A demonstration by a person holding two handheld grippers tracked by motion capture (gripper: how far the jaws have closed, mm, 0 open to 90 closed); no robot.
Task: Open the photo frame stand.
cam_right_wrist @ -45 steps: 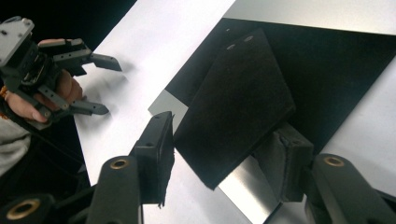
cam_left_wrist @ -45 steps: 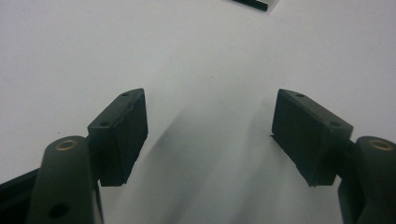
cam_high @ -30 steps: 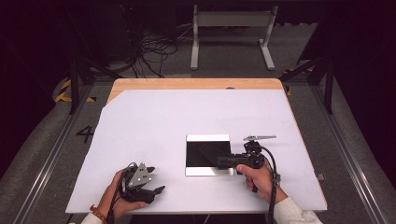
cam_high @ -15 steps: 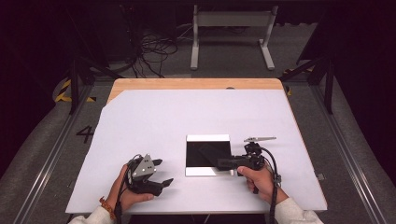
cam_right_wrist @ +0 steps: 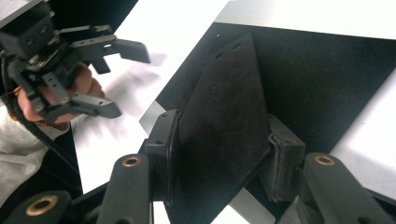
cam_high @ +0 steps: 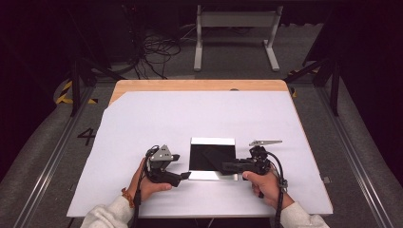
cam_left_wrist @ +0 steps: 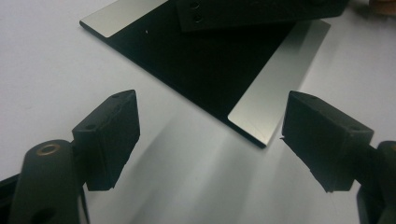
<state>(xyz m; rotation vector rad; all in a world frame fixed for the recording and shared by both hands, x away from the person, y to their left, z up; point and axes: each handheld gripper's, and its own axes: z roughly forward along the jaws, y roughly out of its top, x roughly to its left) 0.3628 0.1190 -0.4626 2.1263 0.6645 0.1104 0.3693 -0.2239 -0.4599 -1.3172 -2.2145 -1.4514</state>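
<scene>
On white table cover [cam_high: 199, 114], black square plate with silver edge strips [cam_high: 212, 159] near front edge, right gripper [cam_right_wrist: 219, 154] pinching black flat piece [cam_right_wrist: 224, 126] above it, left gripper [cam_left_wrist: 210, 140] just opened wide, empty, beside plate's corner.

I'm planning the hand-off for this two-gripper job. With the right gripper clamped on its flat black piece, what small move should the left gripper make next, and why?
Probably ease the left gripper forward onto the near corner of the black square plate with silver edge strips. Its jaws have just been opening, nothing lies between them, and that corner sits just ahead, while the right gripper holds the flat black pointed piece over the plate.
</scene>
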